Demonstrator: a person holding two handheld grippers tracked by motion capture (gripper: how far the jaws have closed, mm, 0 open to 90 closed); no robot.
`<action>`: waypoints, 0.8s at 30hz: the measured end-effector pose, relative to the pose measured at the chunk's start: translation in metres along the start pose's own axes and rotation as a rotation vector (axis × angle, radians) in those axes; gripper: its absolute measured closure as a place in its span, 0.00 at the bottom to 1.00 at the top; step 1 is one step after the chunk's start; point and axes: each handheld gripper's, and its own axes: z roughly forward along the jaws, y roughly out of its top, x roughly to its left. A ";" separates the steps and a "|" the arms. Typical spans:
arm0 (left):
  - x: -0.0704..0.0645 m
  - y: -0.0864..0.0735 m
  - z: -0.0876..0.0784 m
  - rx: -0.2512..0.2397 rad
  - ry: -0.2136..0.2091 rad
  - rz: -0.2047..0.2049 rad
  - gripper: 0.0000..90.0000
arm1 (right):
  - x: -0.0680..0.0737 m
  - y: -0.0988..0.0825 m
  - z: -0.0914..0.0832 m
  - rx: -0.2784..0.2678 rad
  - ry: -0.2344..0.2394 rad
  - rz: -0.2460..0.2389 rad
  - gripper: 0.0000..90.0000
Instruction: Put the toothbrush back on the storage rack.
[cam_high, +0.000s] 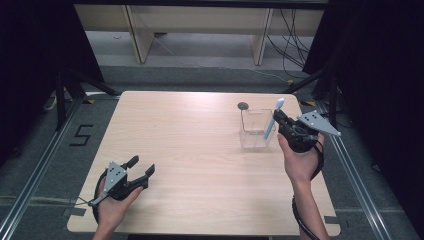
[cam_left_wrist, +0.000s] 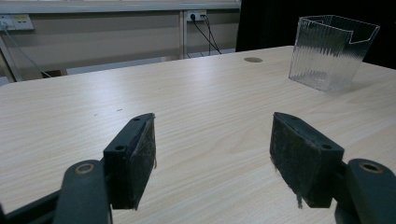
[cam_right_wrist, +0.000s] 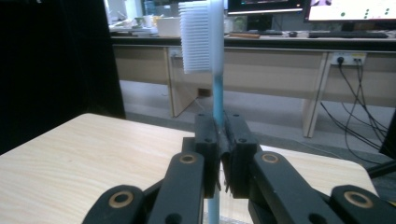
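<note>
- My right hand-held gripper (cam_high: 281, 119) has its jaws clamped on the handle of a toothbrush (cam_high: 272, 120), white bristled head up, light blue handle down.
- The toothbrush's lower end reaches into the clear ribbed plastic container (cam_high: 257, 128) at the far right of the surface (cam_high: 190, 150).
- My left hand-held gripper (cam_high: 141, 167) has its jaws spread wide with nothing between them, low at the near left of the surface.
- A "5" (cam_high: 81, 135) is marked on the floor to the left.
</note>
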 end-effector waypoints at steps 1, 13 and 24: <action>0.000 0.000 0.000 0.001 -0.001 0.000 0.34 | -0.003 0.000 0.002 -0.007 -0.007 -0.010 0.96; 0.001 -0.001 0.000 0.000 0.003 -0.003 0.34 | -0.017 0.000 0.020 -0.027 -0.059 0.009 0.96; 0.001 -0.002 0.000 0.002 0.003 -0.007 0.35 | -0.026 -0.005 0.031 -0.038 -0.086 0.021 0.96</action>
